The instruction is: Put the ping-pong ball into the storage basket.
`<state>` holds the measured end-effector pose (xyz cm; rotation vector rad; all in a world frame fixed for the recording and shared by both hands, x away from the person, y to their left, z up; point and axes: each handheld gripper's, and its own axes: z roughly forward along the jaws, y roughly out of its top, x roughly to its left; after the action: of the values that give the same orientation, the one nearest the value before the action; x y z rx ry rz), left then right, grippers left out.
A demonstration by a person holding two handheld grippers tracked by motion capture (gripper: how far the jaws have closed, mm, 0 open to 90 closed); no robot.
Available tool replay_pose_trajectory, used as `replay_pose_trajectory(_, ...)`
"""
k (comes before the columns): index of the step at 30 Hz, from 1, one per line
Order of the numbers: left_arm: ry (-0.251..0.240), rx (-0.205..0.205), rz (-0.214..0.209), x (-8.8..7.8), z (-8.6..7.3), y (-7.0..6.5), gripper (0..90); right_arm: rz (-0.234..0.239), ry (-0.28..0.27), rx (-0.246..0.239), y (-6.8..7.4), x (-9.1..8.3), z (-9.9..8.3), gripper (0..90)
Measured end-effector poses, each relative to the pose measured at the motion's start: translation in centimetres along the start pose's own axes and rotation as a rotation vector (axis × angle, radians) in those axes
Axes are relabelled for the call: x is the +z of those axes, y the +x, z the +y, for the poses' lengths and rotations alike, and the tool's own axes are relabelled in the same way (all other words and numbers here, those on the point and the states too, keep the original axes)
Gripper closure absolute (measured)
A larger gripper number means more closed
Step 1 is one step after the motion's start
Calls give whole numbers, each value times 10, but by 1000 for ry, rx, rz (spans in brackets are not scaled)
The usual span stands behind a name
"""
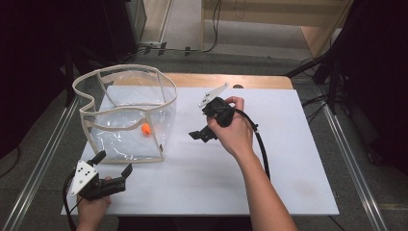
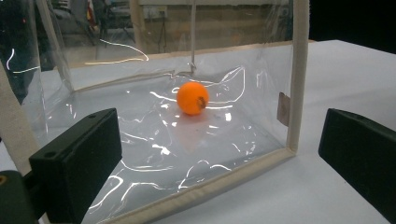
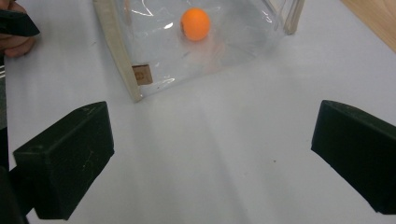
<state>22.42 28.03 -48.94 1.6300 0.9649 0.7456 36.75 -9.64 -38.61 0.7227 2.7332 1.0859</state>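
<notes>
A small orange ball (image 1: 146, 128) lies on the bottom of a clear plastic bag with beige trim (image 1: 126, 72) that stands open at the table's left. My left gripper (image 1: 113, 163) rests just in front of the bag's near corner, open and holding nothing. Through the bag's wall, the left gripper view has the ball (image 2: 192, 98) beyond my left gripper (image 2: 219, 140). To the right of the bag, my right gripper (image 1: 202, 134) hovers open over the white mat and points towards it. In the right gripper view, my right gripper (image 3: 210, 140) is empty and the ball (image 3: 195, 24) sits ahead.
A white mat (image 1: 288, 159) covers most of the wooden table (image 1: 260, 80). The bag's beige corner edge (image 3: 119, 60) faces the right gripper. The hand on the other gripper (image 3: 16, 44) shows at the top left of the right gripper view. Metal rails run along both sides.
</notes>
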Motion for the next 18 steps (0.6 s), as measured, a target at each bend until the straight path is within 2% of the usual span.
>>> replay_pose_trajectory(6, 2, 2, 1, 0, 0, 0, 0, 0, -29, 16, 1, -2, -13, 0)
replay_pose_trajectory(18, 3, 2, 2, 0, 0, -1, 0, -13, -53, 42, 1, -3, -40, 0)
